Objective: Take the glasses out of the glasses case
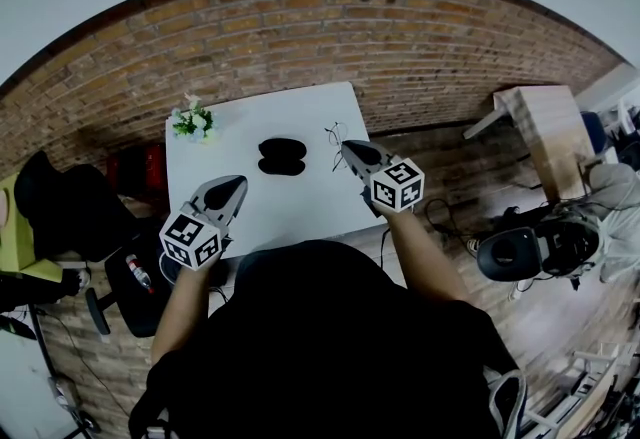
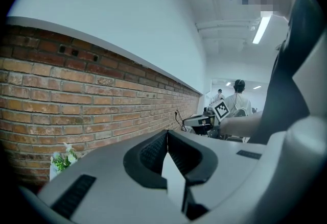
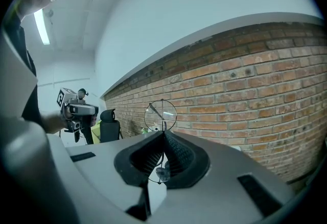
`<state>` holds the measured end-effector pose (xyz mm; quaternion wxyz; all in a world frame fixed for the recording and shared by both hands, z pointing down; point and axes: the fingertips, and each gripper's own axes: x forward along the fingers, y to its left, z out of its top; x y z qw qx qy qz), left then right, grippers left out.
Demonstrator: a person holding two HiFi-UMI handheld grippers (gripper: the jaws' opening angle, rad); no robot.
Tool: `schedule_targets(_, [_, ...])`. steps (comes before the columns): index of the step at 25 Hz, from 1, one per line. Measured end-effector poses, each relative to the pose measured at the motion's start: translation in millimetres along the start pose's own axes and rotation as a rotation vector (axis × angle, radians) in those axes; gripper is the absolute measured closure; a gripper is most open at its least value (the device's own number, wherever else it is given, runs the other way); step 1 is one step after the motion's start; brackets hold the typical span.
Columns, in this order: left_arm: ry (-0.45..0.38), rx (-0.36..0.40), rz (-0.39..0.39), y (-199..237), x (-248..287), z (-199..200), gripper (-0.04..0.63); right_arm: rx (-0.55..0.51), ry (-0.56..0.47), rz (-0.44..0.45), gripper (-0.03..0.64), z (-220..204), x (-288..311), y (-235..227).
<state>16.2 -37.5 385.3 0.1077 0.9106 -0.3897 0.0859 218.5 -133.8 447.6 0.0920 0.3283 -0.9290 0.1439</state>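
The black glasses case (image 1: 282, 156) lies open on the white table (image 1: 300, 212). My right gripper (image 1: 346, 146) is raised at the table's right edge, shut on the thin wire-framed glasses (image 1: 334, 136). In the right gripper view one round lens (image 3: 161, 114) stands above the closed jaws (image 3: 163, 133), and a nose pad (image 3: 162, 172) shows behind them. My left gripper (image 1: 238, 183) hovers over the table's front left, shut with nothing in it (image 2: 167, 133). From there I see the right gripper (image 2: 203, 122) holding the glasses (image 2: 179, 118).
A small pot of white flowers (image 1: 192, 120) stands at the table's back left corner. A brick wall (image 1: 330, 27) runs behind the table. A black chair (image 1: 60, 207) is at the left, and a wooden table (image 1: 545, 132) and gear on the floor at the right.
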Motion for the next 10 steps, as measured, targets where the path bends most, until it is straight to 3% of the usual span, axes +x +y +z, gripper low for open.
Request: schedule_targets(10, [0.017, -0.013, -0.007, -5, 0, -10, 0.584, 0.048, -0.014, -0.024, 0.592, -9, -22, -7])
